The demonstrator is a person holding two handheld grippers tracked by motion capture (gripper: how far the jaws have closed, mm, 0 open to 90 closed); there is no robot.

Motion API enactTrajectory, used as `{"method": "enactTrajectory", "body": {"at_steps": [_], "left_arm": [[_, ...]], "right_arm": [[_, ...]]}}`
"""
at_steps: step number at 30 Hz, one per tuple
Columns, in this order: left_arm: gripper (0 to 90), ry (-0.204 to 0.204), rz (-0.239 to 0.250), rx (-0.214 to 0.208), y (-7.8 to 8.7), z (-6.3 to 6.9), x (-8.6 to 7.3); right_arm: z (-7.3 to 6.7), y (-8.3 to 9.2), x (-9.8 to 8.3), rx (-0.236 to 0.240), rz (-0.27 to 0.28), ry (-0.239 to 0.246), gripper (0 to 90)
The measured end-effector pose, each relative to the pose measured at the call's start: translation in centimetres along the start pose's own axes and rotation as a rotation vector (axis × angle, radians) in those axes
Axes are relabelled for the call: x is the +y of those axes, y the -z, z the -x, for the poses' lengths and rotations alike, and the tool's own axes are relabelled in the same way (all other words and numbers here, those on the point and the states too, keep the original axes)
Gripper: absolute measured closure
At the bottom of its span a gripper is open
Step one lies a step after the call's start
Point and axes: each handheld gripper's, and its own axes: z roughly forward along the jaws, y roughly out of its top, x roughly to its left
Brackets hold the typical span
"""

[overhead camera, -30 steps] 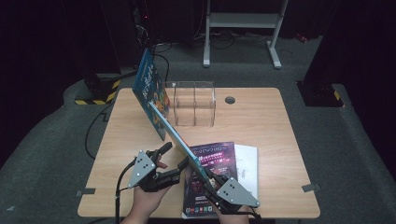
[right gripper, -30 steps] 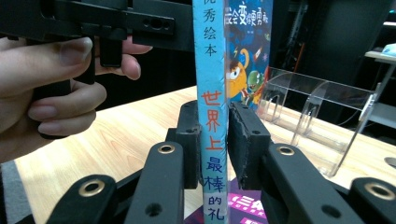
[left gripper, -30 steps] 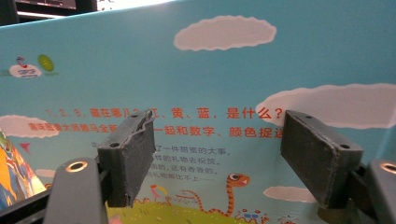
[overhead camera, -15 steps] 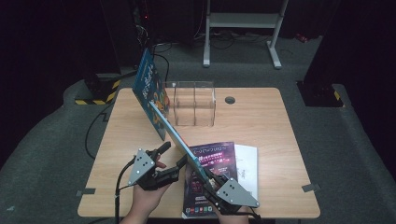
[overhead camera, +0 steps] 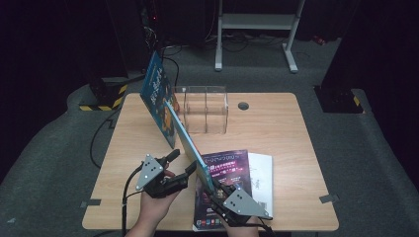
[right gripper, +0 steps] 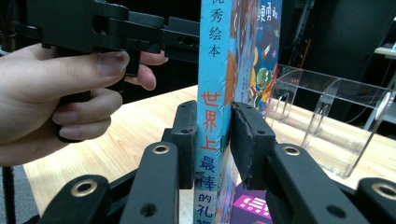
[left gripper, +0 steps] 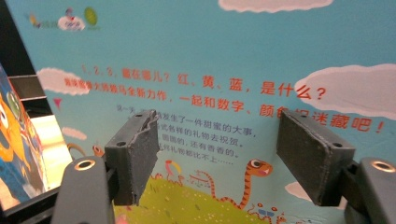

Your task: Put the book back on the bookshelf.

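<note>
right gripper view shows right claw (right gripper: 212,140) apparently pinching book (right gripper: 219,93) spine.

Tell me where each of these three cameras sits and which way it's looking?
High view: above the table, looking forward and down; both hands and tools show.
Left tool view: rides the left tool, facing the blue book's back cover; its open jaws show.
Right tool view: rides the right tool, clamping the book's spine; the left hand shows.
All three share the book.
</note>
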Motion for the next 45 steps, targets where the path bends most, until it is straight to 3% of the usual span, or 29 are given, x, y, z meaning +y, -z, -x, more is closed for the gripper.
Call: {"method": "enactTrajectory", "body": {"at_steps": [5,10,19,24,28,32,40,42,45], "left_arm": [[29.6,0.028,-0.029,0.003,-0.6,-0.7,-0.7],[30.2,0.047,-0.052,0.019,-1.0,-1.4,-1.1],[30.7,0.085,-0.054,0.036,-0.9,-2.7,-1.4],[32.4,0.088,-0.051,0.047,-1.2,-3.3,-1.2],[34.1,0.101,-0.046,0.049,-1.5,-3.7,-1.2],[34.8,0.104,-0.045,0.049,-1.5,-3.9,-1.2],[37.9,0.097,-0.058,0.052,-1.0,-3.5,-1.2],[35.7,0.092,-0.038,0.020,-0.7,-3.1,-1.0],[34.3,0.077,-0.026,0.004,-0.2,-2.5,-0.7]], "right_arm": [[-0.2,-0.9,-0.4,0.015,-0.030,-0.013,66.5],[-0.6,-2.1,-0.8,0.013,-0.069,0.010,64.0],[-0.9,-3.4,-0.7,0.016,-0.081,0.020,63.7],[-1.0,-4.1,-0.3,0.001,-0.077,0.015,63.6],[-1.0,-4.9,-0.1,-0.024,-0.089,0.044,63.6],[-1.0,-5.2,0.0,-0.026,-0.093,0.046,63.3],[-1.1,-5.1,-0.4,0.013,-0.078,-0.014,61.9],[-1.1,-5.0,-0.4,0.012,-0.080,-0.010,61.8],[-1.0,-5.0,-0.5,0.012,-0.079,-0.011,61.9]]}}
